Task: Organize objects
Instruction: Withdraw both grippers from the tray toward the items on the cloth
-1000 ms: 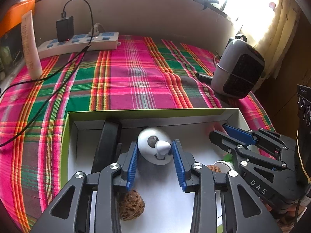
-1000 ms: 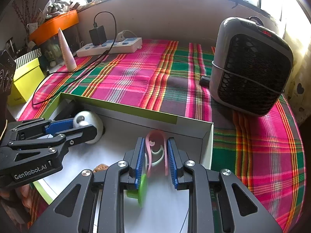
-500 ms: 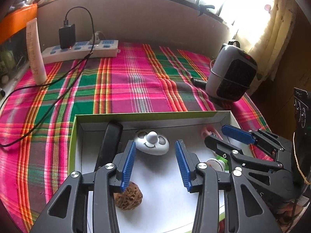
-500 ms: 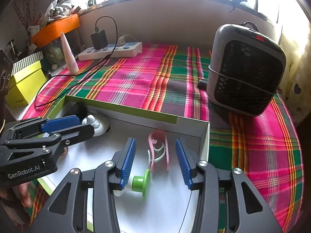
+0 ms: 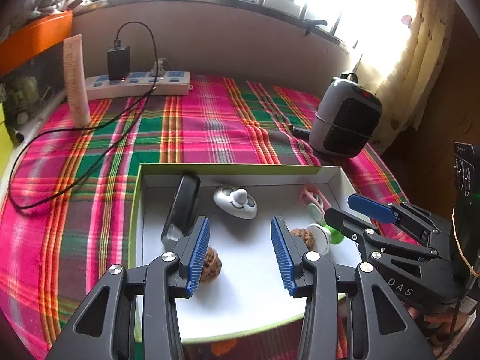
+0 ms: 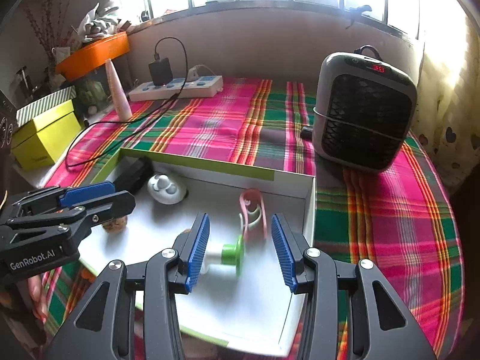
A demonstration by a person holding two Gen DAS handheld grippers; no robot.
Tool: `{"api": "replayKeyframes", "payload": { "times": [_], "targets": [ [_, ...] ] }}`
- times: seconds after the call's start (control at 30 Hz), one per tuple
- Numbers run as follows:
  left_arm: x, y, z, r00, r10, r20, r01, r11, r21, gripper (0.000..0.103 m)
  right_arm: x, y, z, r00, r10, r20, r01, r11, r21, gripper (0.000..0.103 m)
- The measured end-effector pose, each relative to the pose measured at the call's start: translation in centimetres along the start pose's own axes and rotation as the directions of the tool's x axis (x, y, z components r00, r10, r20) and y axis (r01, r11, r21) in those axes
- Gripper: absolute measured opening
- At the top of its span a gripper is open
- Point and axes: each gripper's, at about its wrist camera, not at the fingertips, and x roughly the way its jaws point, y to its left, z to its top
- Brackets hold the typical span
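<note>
While both tools hang over the shallow white cardboard tray with lime-green rim (image 5: pixel 228 168), each has its blue ribbed jaws spread wide and grips nothing. From the left wrist view, the left gripper (image 5: pixel 240 246) sits at 6 o'clock, and the white smiling-face plastic gadget with a knob (image 5: pixel 235 201) lies on the tray floor at 12 o'clock from it, apart from the jaws. A black rectangular case (image 5: pixel 183 207) leans against the tray wall at 10 o'clock; one brown wrinkled walnut (image 5: pixel 211 265) rests just beside the left jaw, another walnut (image 5: pixel 303 235) beside the right jaw. From the right wrist view, the right gripper (image 6: pixel 240 247) frames a green-and-white plastic spool (image 6: pixel 225 255), untouched, with a pink loop clip (image 6: pixel 255 210) at 12 o'clock near the tray's far corner. Beyond, on the pink and green plaid cloth (image 6: pixel 210 120), stand a grey space heater (image 6: pixel 363 111) at 2 o'clock and a white power strip (image 6: pixel 180 87) at 11 o'clock.
</note>
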Motion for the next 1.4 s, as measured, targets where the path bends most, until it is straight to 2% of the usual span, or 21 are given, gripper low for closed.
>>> {"api": "replayKeyframes", "payload": {
  "times": [0.23, 0.83, 0.97, 1.4],
  "targets": [
    [-1.8, -0.2, -1.5, 0.999, 0.032, 0.026, -0.032, 0.999, 0.002, 0.041, -1.4, 0.7, -0.9, 1.0, 0.005, 0.015, -0.005, 1.0, -0.004, 0.044],
    [-4.9, 1.4, -5.0, 0.999, 0.019, 0.03, -0.017, 0.998, -0.061, 0.042, -4.4, 1.5, -4.0, 0.999, 0.015, 0.045, -0.016, 1.0, 0.008, 0.044],
    [-5.4, 1.6, -6.2, 0.999, 0.013, 0.042, -0.011, 0.999, -0.051, 0.043, -5.0, 1.7, -4.8, 0.999, 0.017, 0.051, -0.017, 1.0, 0.001, 0.044],
    [-5.1, 0.9, -8.2, 1.0, -0.003, -0.002, 0.003, 1.0, -0.03, 0.044, -6.6, 1.3, -7.2, 0.999, 0.003, 0.054, -0.004, 1.0, 0.006, 0.044]
  ]
}}
